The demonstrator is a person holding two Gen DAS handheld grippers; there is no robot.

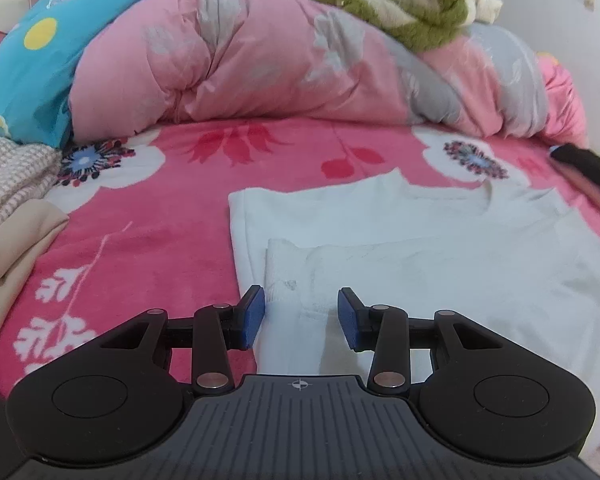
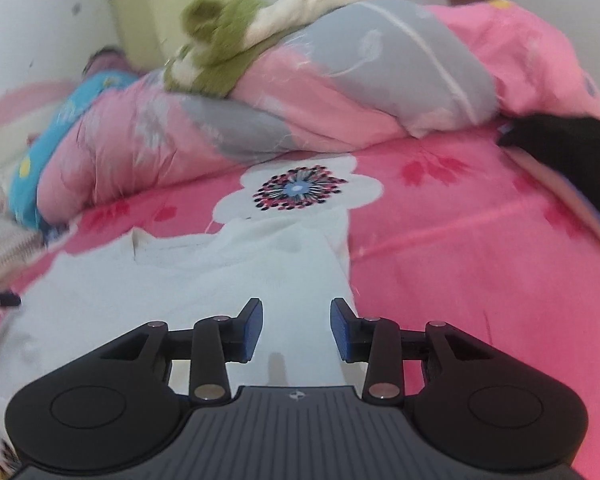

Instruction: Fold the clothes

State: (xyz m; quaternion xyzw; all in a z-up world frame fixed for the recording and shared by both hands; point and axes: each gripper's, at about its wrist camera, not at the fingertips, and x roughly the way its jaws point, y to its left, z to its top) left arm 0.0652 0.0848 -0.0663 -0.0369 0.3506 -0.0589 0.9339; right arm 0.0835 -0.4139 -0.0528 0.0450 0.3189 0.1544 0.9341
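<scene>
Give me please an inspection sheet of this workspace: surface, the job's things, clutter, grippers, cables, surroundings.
Surface: bed covered by a pink floral blanket.
Job's things: white garment lying flat on the blanket, one sleeve folded in over its body; it also shows in the right wrist view.
Clutter: rolled pink and grey quilt, blue pillow, green and cream plush throw, beige folded cloths at the left edge, dark object at the right, blurred.
Grippers: left gripper open over the garment's edge; right gripper open over the garment; neither holds anything.
Cables: nothing seen.
Surroundings: white wall behind the bed.
</scene>
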